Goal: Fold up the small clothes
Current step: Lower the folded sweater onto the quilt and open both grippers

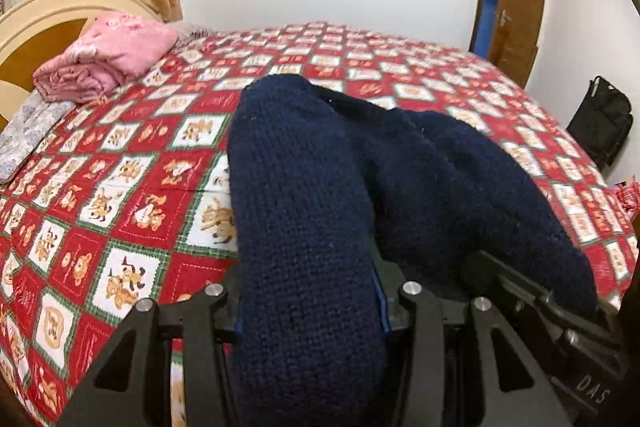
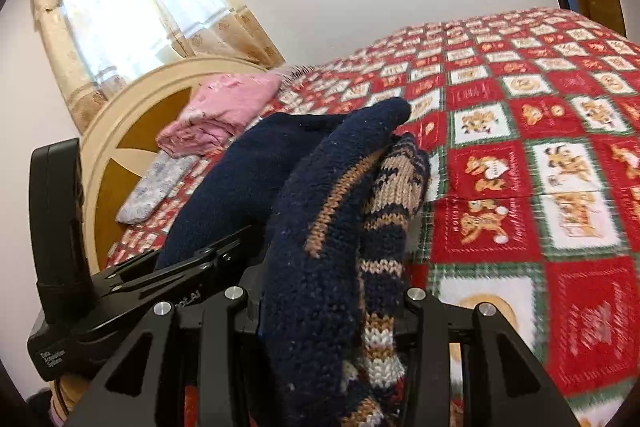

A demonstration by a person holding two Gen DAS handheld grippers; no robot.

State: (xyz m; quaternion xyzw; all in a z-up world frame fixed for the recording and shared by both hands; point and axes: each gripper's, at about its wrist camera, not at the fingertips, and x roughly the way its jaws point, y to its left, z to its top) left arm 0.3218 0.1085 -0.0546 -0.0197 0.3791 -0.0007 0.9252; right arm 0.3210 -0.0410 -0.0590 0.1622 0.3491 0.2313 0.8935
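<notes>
Both the left gripper (image 1: 308, 311) and right gripper (image 2: 332, 311) pinch the thick navy knitted sweater (image 1: 360, 167), lifted above the red patchwork quilt (image 1: 120, 167). Folding seems midway (one doubled layer shows); laying flat remains.

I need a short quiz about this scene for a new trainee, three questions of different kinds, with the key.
1. True or false: both grippers grip the same navy knitted sweater.
2. What lies folded near the headboard? A) a pink blanket B) a green towel C) a black jacket
3. Fill in: the bedspread has red and ____ squares with bears.

Key:
1. True; the left gripper and right gripper have their jaws closed on it.
2. A, the pink blanket.
3. white
</notes>
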